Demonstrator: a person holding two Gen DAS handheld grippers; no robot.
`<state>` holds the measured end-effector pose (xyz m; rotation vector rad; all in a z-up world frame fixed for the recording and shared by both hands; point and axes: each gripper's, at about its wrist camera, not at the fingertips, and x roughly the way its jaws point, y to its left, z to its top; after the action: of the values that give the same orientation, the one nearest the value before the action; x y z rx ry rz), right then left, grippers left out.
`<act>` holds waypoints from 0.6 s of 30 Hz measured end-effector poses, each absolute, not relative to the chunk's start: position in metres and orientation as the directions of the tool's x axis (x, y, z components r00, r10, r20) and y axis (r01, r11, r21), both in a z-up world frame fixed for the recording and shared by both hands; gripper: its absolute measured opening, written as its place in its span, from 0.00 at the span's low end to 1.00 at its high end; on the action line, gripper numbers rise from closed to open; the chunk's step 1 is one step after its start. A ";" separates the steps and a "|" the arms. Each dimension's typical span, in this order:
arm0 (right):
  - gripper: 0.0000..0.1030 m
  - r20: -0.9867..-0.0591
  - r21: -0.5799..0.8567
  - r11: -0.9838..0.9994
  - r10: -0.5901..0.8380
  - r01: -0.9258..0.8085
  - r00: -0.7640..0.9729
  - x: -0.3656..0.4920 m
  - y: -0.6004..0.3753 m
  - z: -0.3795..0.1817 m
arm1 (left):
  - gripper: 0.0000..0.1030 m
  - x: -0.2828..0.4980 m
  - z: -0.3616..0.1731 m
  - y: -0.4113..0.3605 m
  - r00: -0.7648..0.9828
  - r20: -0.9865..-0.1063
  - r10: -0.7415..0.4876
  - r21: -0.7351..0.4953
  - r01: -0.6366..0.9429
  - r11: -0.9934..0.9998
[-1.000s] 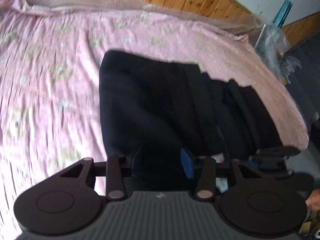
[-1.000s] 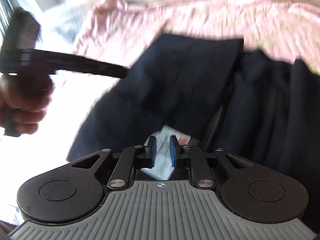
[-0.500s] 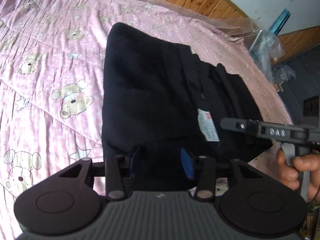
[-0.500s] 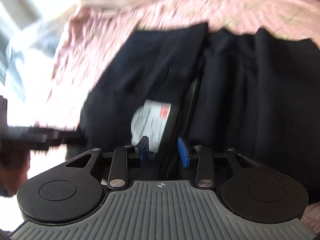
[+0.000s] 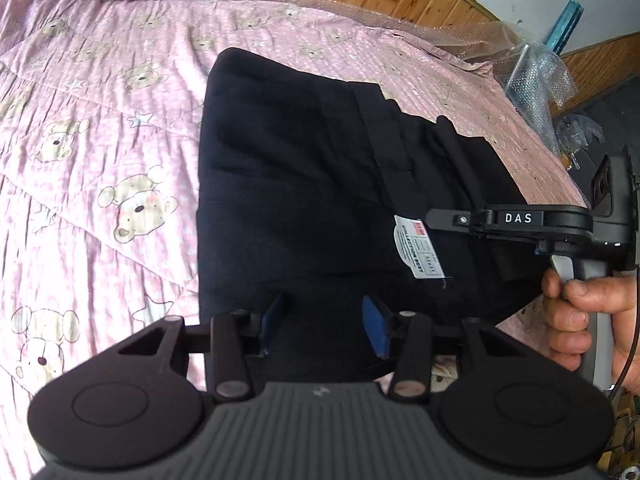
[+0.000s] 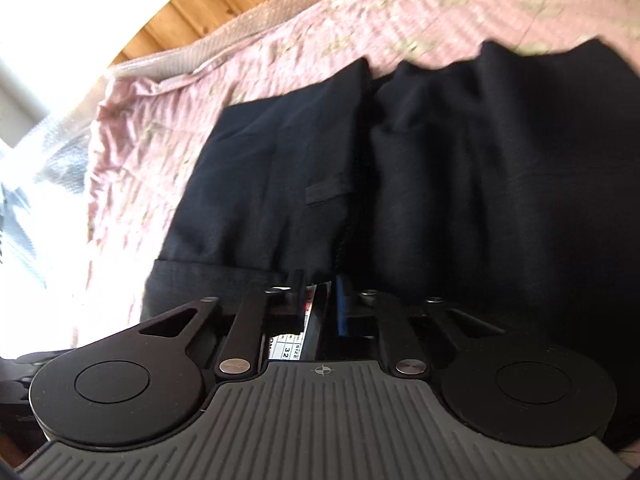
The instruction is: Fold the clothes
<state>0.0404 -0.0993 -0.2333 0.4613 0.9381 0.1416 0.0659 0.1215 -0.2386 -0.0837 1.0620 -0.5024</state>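
Left wrist view shows our left gripper (image 5: 323,326) wide open over the bed's (image 5: 100,140) near edge, while our right gripper (image 6: 320,304) has narrowed since half a second ago, its fingers pinching the tag (image 5: 420,250) on the dark trousers (image 5: 300,168). They lie folded mid-bed, so we reckon it's a tidy-up grab or another fold

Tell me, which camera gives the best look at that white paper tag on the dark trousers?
The left wrist view: the white tag lies fully visible and sharp on the dark trousers, beside the right gripper's tip. The right wrist view catches only a sliver of it between that gripper's close-set fingers, mostly hidden.
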 end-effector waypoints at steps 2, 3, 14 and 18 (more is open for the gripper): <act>0.00 -0.771 0.412 0.908 0.299 0.083 0.562 0.039 -0.105 -0.239 | 0.45 0.064 -0.249 0.115 0.357 -0.842 -0.405 -0.279 0.355 0.892; 0.00 -0.766 0.412 0.909 0.311 0.060 0.562 0.038 -0.108 -0.240 | 0.44 0.063 -0.252 0.113 0.349 -0.854 -0.387 -0.264 0.350 0.899; 0.16 -0.726 0.449 0.892 0.397 -0.050 0.562 0.016 -0.095 -0.232 | 0.58 0.079 -0.245 0.086 0.310 -0.905 -0.291 -0.177 0.348 0.921; 0.64 -0.676 0.494 0.867 0.335 0.067 0.656 -0.028 -0.155 -0.202 | 0.62 0.085 -0.204 0.058 0.349 -0.875 -0.336 -0.183 0.404 0.896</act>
<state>-0.0275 -0.1554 -0.2020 0.5150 0.8505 0.1593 0.0851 0.0581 -0.2043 0.0699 1.1158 -0.4800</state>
